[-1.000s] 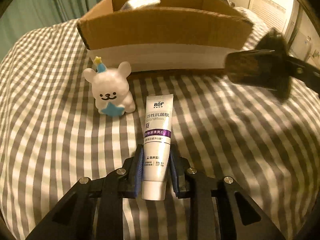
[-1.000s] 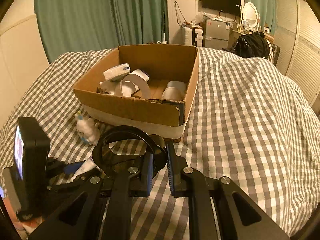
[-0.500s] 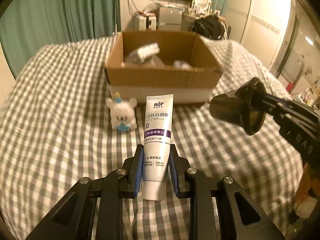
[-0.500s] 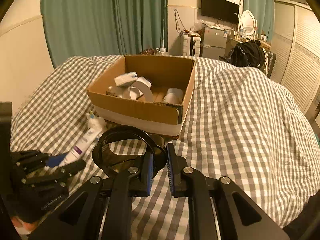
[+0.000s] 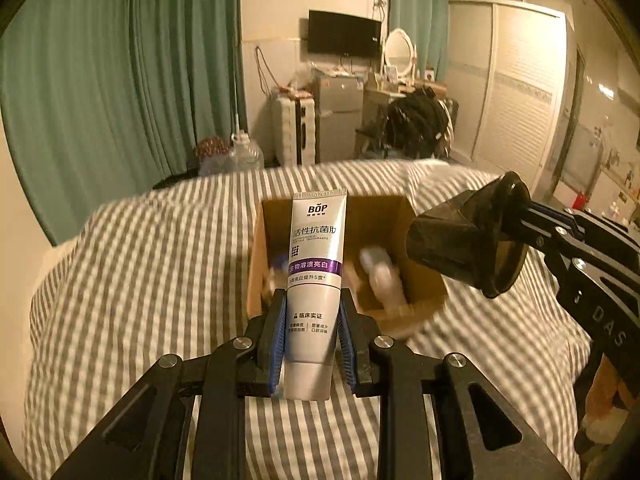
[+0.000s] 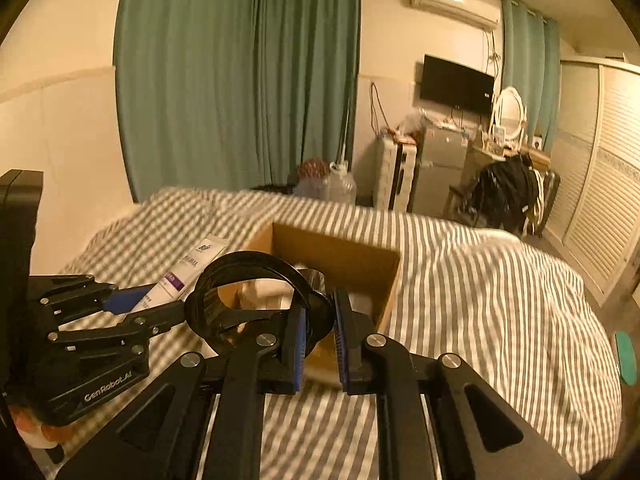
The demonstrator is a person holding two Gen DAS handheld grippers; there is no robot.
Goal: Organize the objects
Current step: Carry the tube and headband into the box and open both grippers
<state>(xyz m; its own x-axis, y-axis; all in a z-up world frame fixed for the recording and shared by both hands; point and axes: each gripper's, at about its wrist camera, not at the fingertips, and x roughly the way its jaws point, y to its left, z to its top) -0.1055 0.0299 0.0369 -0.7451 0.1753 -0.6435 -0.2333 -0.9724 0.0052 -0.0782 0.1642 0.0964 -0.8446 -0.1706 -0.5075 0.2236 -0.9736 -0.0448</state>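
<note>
White toothpaste tube (image 5: 314, 276) sits squeezed in the left gripper (image 5: 313, 334) in front of the cardboard box (image 5: 420, 304) on the checked bed (image 5: 140, 280), and the right gripper (image 6: 318, 340) pinches a black funnel (image 6: 256, 300) near that box (image 6: 352, 256).

A toothpaste tube (image 5: 315, 280) carries the brand "BOP" near its crimped end, above Chinese lettering and a purple band (smaller print below is too fine to read). The left gripper (image 6: 132, 312) body bears "GenRobot.AI" in white; the right gripper (image 5: 536, 220) arm shows the letters "DAS".
</note>
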